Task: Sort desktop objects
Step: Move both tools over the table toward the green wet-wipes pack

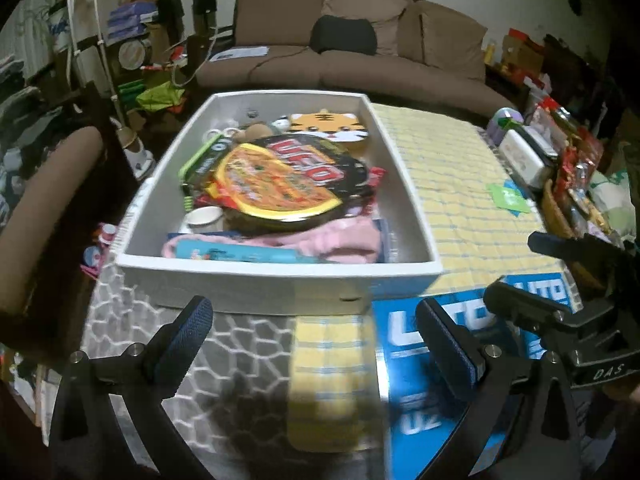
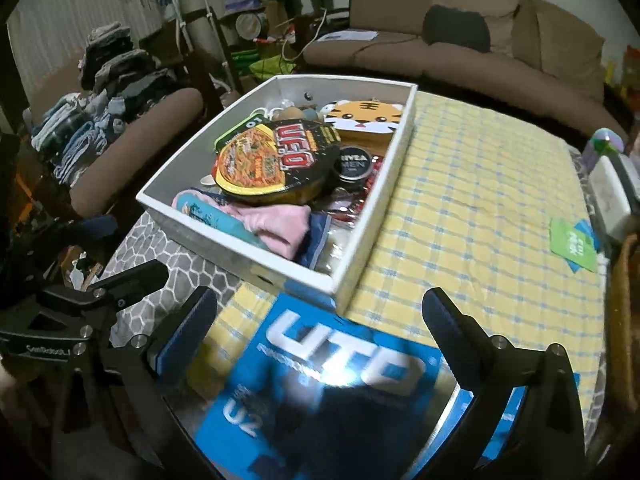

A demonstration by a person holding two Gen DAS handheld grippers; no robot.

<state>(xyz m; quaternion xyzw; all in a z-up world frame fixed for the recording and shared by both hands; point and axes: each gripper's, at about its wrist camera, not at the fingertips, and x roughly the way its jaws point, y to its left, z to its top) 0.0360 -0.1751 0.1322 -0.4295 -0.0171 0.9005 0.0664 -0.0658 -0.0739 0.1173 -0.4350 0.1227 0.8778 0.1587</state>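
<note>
Two grippers — left gripper (image 1: 316, 332) and right gripper (image 2: 320, 320) — both spread wide, holding nothing. White box (image 2: 360, 216), mid-frame, already crowded with sorted goods. Blue packet (image 2: 332, 364) lies on the tabletop (image 2: 480, 184), lower centre — likely next: descend, clamp, carry boxward.

Both wrist views look steeply down and forward at the white box (image 1: 276, 276), close to its near wall. The left view faces that wall squarely; the right view sits further right of the box (image 2: 360, 264), seeing it cornerwise. Both share the box and the sofa (image 1: 360, 60) beyond it.
</note>
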